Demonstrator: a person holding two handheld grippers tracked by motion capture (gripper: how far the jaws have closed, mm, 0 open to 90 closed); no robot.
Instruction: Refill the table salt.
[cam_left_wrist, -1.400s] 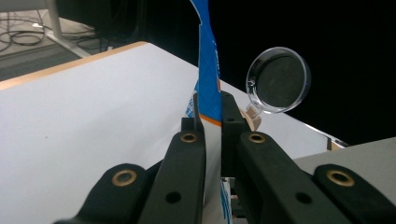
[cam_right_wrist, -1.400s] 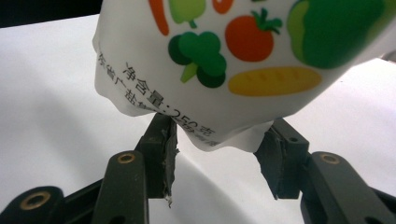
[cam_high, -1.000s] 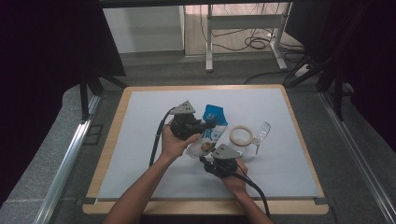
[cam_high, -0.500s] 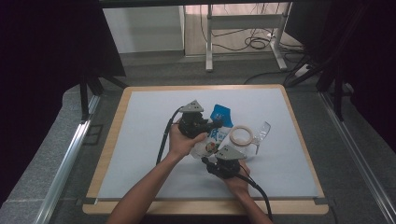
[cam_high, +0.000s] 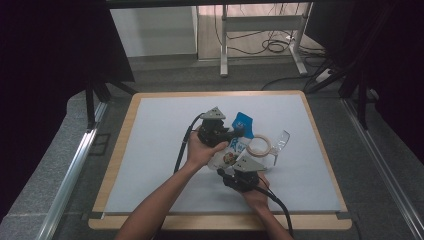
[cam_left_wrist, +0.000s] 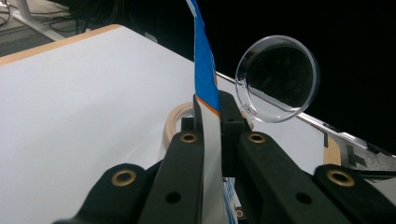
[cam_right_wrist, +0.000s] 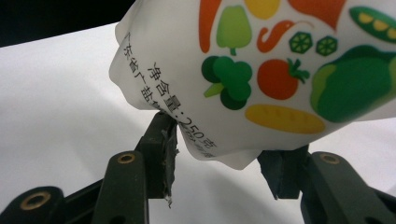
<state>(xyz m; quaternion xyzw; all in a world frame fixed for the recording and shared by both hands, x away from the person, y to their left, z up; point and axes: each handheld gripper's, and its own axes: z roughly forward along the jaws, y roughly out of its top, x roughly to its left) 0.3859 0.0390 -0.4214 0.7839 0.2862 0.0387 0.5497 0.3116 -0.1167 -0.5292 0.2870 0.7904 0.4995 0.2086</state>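
The white plastic pouch printed with vegetables and a blue top edge is held up near the middle of the bench. The left gripper pinches its blue edge; the right gripper clasps its lower end. A tape ring and clear round lid lie just beside.

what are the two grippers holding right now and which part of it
Both hold one printed pouch. The left gripper is shut on its flat blue top edge; the right gripper clamps its bulging lower end.
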